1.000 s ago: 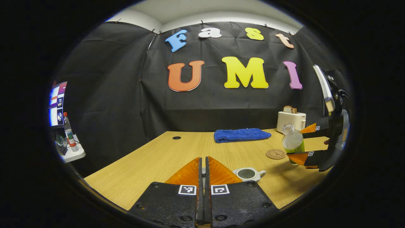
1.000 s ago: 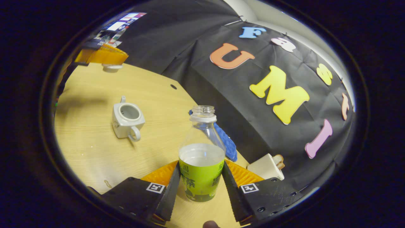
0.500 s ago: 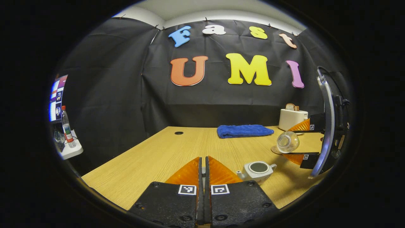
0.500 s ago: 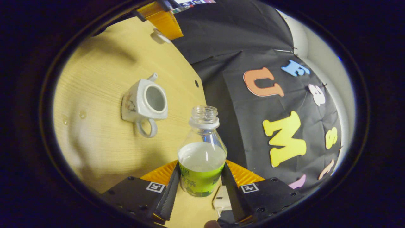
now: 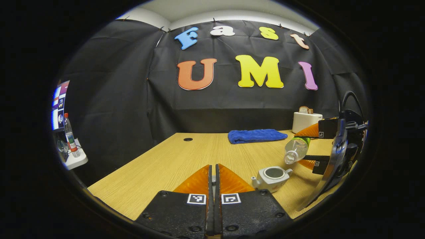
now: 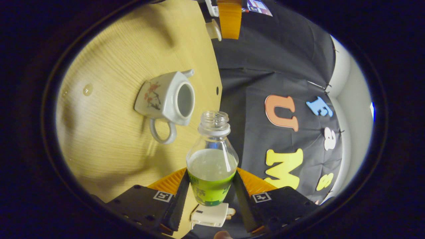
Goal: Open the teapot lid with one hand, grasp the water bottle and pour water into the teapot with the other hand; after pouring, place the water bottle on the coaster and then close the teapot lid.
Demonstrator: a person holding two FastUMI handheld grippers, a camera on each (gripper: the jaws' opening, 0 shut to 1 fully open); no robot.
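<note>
**Bottle tipped over the open teapot**

In the left gripper view, the left tongs (image 5: 214, 176) sit at 6 o'clock with their fingers pressed together; a sliver of something pale shows between the tips, too small to name. In the right gripper view those same tongs appear at 12 o'clock, with a small white lid (image 6: 213, 30) at their tips.

The right tongs (image 6: 212, 186) clamp the green-labelled body of the water bottle (image 6: 212, 166), both fingers pressing its sides. In the left gripper view the bottle (image 5: 295, 150) lies tilted at 3 o'clock, its uncapped mouth pointing down toward the teapot (image 5: 271, 176), just above and to the right of its open top.

The teapot stands lidless on the wooden counter (image 5: 172, 162). Farther back lie a blue towel (image 5: 255, 136) and a white toaster (image 5: 305, 121).
</note>
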